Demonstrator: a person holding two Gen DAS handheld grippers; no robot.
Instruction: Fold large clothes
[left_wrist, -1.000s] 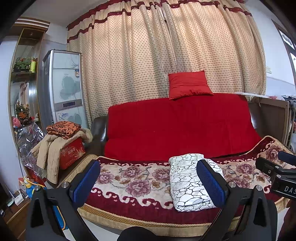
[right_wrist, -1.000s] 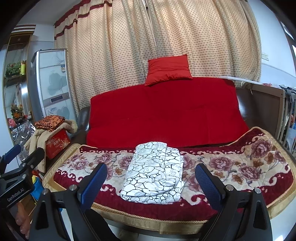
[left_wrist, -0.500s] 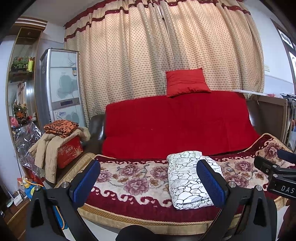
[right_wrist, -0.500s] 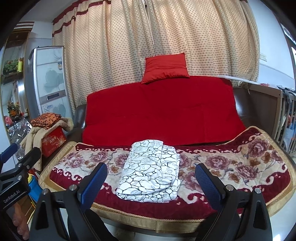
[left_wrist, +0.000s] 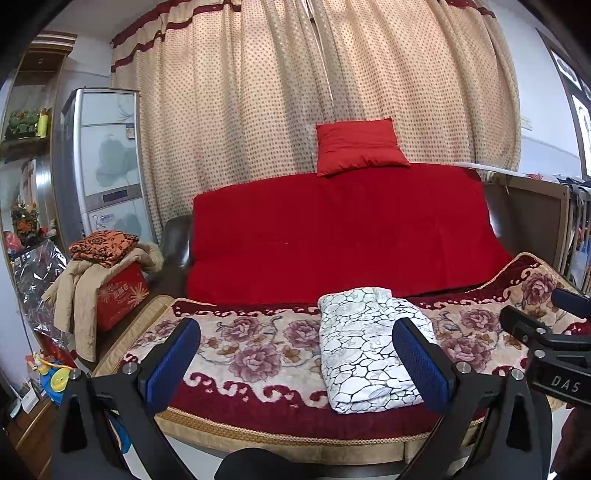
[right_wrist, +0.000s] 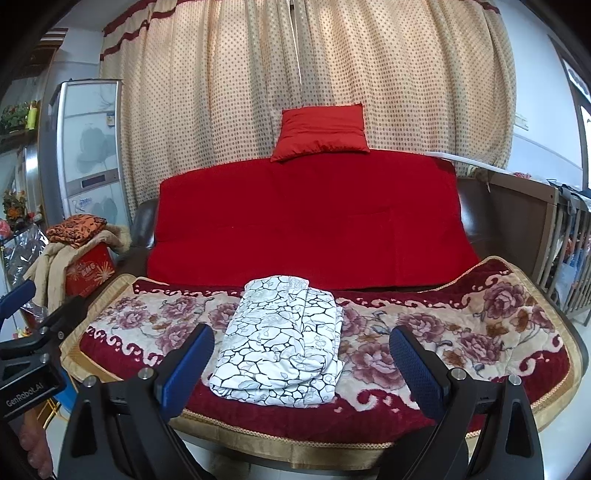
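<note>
The white patterned garment (right_wrist: 280, 343) lies folded in a compact stack on the sofa's floral blanket (right_wrist: 461, 332), near its front edge, long axis running front to back. It sits ahead of and between the fingers of the right hand-held gripper (right_wrist: 301, 365), which is the nearer one; the left hand-held gripper (left_wrist: 295, 363) sees it offset to the right. Both are spread wide and empty. Bare blanket lies either side of the stack.
</note>
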